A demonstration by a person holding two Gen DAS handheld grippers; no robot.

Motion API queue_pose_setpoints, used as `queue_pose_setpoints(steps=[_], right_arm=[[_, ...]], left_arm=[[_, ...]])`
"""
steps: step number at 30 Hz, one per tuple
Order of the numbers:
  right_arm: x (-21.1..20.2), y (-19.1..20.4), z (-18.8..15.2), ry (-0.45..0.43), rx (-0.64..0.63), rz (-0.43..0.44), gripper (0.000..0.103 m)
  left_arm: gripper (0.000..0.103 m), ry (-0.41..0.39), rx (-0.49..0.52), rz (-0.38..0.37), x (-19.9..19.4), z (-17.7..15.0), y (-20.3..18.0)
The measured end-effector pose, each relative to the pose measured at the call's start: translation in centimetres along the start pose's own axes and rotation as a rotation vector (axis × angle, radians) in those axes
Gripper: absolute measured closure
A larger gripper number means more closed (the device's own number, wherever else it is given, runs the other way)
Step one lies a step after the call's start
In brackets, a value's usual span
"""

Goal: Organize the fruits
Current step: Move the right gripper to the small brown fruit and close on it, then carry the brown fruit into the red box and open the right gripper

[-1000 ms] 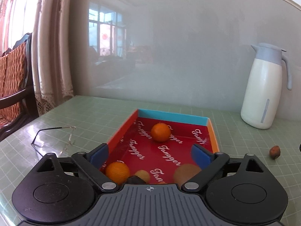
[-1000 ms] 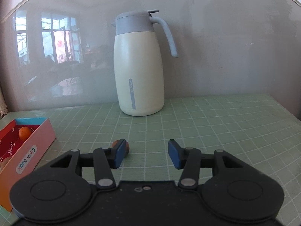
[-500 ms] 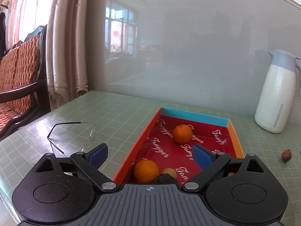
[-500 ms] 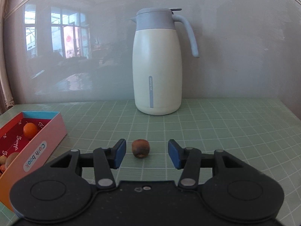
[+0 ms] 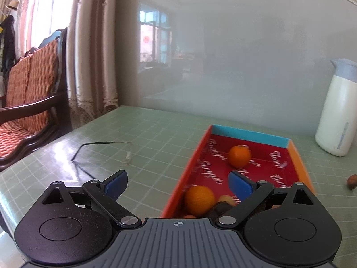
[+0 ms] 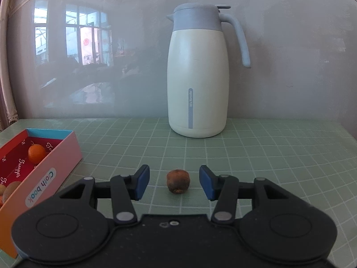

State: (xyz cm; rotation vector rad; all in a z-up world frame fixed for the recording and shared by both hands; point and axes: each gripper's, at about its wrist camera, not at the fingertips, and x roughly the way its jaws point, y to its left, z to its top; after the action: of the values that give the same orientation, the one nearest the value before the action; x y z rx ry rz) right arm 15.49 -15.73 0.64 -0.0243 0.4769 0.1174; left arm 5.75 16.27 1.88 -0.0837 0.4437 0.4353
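Observation:
A small brown fruit (image 6: 178, 181) lies on the green grid mat, right between the blue pads of my right gripper (image 6: 174, 182), which stands open with a gap on both sides of it. The same fruit (image 5: 352, 181) shows at the right edge of the left wrist view. A red-lined box (image 5: 287, 144) holds two oranges (image 5: 239, 155) (image 5: 199, 199) and some smaller fruits near its front. My left gripper (image 5: 178, 184) is open and holds nothing, hanging over the box's left wall. In the right wrist view the box (image 6: 55, 169) sits at the left with an orange (image 6: 36, 153) inside.
A white and blue-grey thermos jug (image 6: 198, 76) stands at the back against the wall, behind the brown fruit. Thin-rimmed glasses (image 5: 102, 150) lie on the mat left of the box. A wooden chair with a patterned cushion (image 5: 29, 93) and curtains stand beyond the table's left edge.
Both views have swung left: the box now sits right of the left gripper's centre. The brown fruit has come from beside the right gripper's left pad to the middle between its pads.

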Motion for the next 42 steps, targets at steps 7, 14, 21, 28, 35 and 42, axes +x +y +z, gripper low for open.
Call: queue_pose_setpoints(steps=[7, 14, 21, 28, 35, 42], right_arm=[[1.8, 0.2, -0.1, 0.031, -0.006, -0.005, 0.054], [3.0, 0.4, -0.4, 0.072, -0.010, -0.021, 0.055], [4.0, 0.1, -0.6, 0.116, 0.004, -0.033, 0.062], [4.4, 0.1, -0.7, 0.131, 0.010, -0.043, 0.064], [4.6, -0.2, -0.5, 0.154, 0.015, -0.036, 0.074], [3.7, 0.1, 0.0, 0.134, 0.008, -0.025, 0.074]], left_arm=[[0.007, 0.020, -0.063, 0.082, 0.8, -0.3, 3.6], [0.007, 0.034, -0.111, 0.135, 1.0, -0.6, 6.5], [0.007, 0.042, -0.134, 0.149, 0.9, -0.9, 8.1], [0.007, 0.050, -0.139, 0.154, 1.2, -0.9, 8.8], [0.007, 0.054, -0.136, 0.148, 1.2, -0.8, 8.7], [0.007, 0.045, -0.132, 0.149, 1.0, -0.7, 8.5]])
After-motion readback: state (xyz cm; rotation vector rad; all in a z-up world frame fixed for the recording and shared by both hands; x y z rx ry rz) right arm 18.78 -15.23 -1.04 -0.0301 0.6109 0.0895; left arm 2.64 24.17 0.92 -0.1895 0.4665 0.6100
